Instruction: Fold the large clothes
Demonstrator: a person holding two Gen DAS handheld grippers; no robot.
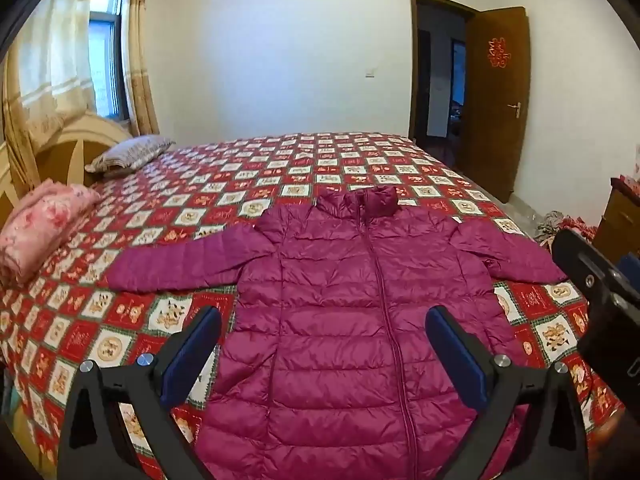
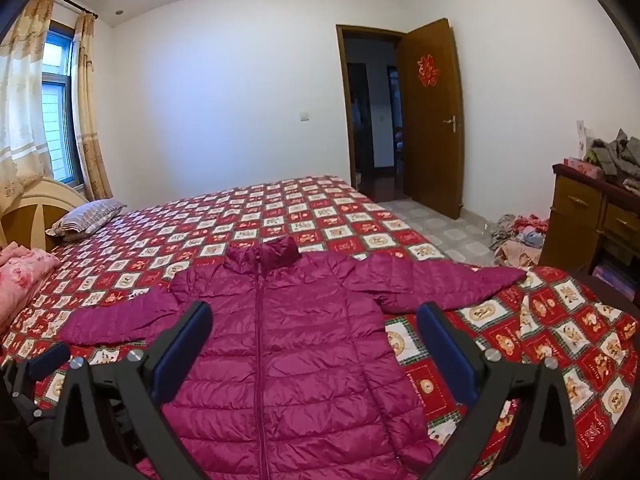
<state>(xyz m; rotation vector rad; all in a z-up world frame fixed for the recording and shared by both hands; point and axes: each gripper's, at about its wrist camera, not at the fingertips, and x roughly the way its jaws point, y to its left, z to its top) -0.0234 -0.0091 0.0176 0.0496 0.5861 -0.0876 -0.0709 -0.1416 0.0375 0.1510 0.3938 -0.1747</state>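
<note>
Magenta puffer jacket (image 1: 340,320) lies flat, unfolded on bed (image 1: 240,176); left gripper (image 1: 324,360) and right gripper (image 2: 316,352) fingers spread, empty above jacket hem, folding not begun.

Jacket (image 1: 340,320) hem cut off by the lower edge, red door decoration (image 2: 427,70) too blurred to read, clothes pile (image 2: 520,236) items indistinguishable.
</note>
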